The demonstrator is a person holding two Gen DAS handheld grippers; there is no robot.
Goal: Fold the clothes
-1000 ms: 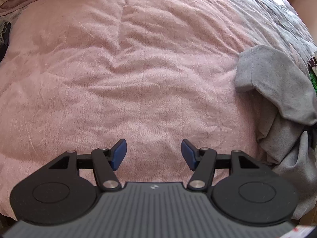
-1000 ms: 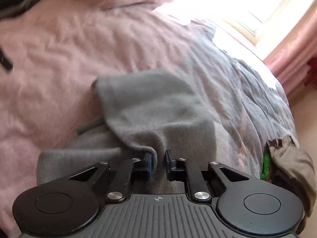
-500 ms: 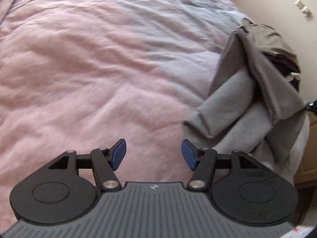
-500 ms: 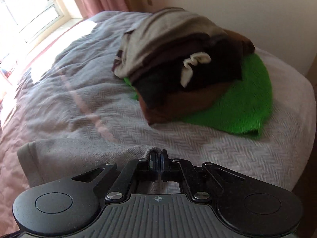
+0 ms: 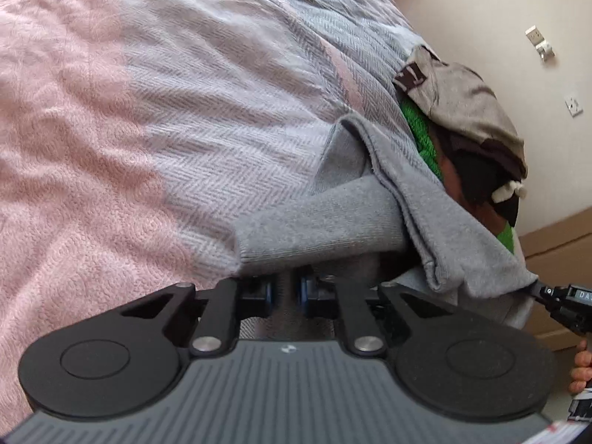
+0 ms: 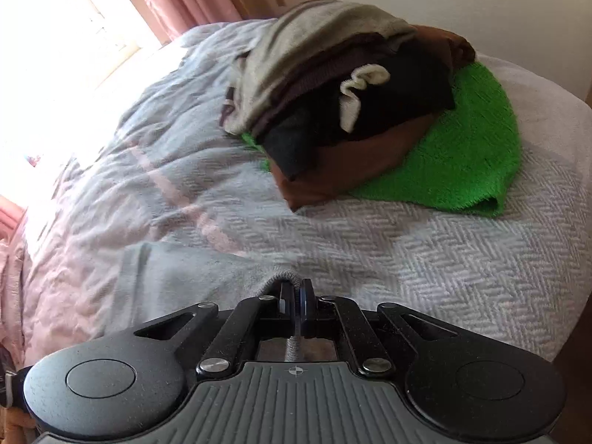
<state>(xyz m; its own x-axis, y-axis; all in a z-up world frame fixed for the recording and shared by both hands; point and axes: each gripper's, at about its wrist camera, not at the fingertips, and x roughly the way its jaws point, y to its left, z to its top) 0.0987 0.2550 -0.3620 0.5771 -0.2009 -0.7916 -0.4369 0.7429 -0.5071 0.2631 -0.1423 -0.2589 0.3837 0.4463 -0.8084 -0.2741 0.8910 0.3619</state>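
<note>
Left wrist view shows the left claw (image 5: 285, 292) with its jaws just drawn in on a fold of the grey sweatshirt (image 5: 325, 222), cloth pinched between the blue pads. At the right edge of that view the right claw (image 5: 545, 292) clamps another part of the same garment, which hangs slack and bunched between the two. In the right wrist view the right claw (image 6: 296, 298) is clenched on a grey hem, and the grey fabric trails away to the left over the bed (image 6: 444, 259). Farther off on the grey herringbone cover sits a stack of clothes (image 6: 351, 111): brown, black and beige pieces on a green towel (image 6: 462, 155). That pile looks like finished work, though how neatly it is folded cannot be judged from here. The sweatshirt itself is not folded yet; it seems only gripped at two points, so spreading it flat and making the folds remain.
</note>
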